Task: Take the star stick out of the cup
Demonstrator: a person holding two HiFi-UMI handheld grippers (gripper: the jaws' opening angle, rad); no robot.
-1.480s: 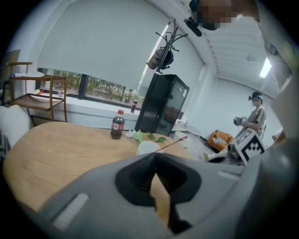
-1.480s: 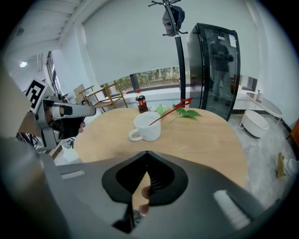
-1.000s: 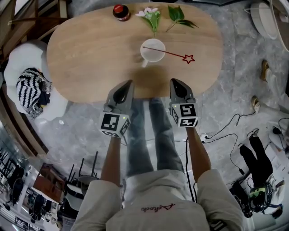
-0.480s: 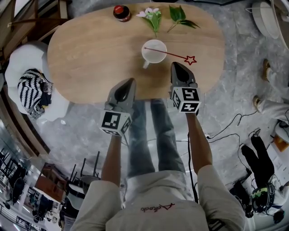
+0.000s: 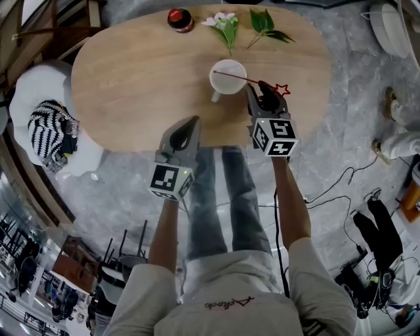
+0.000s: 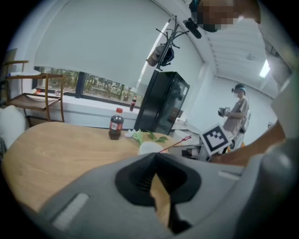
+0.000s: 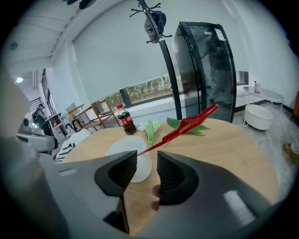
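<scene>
The head view looks steeply down from high above the person, taking in the whole oval table [image 5: 131, 79]. The left gripper view sits low at the table's near edge and faces across to its far edge. The right gripper view sits farther in, much nearer. All three share the cup [image 5: 228, 75] and the bottle [image 5: 178, 18].

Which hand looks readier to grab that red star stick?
Right. The right gripper sits by the cup, jaws just opened, the star stick just beyond their gap, not yet between them. The left gripper, shut, hangs at the near edge of the table.
</scene>
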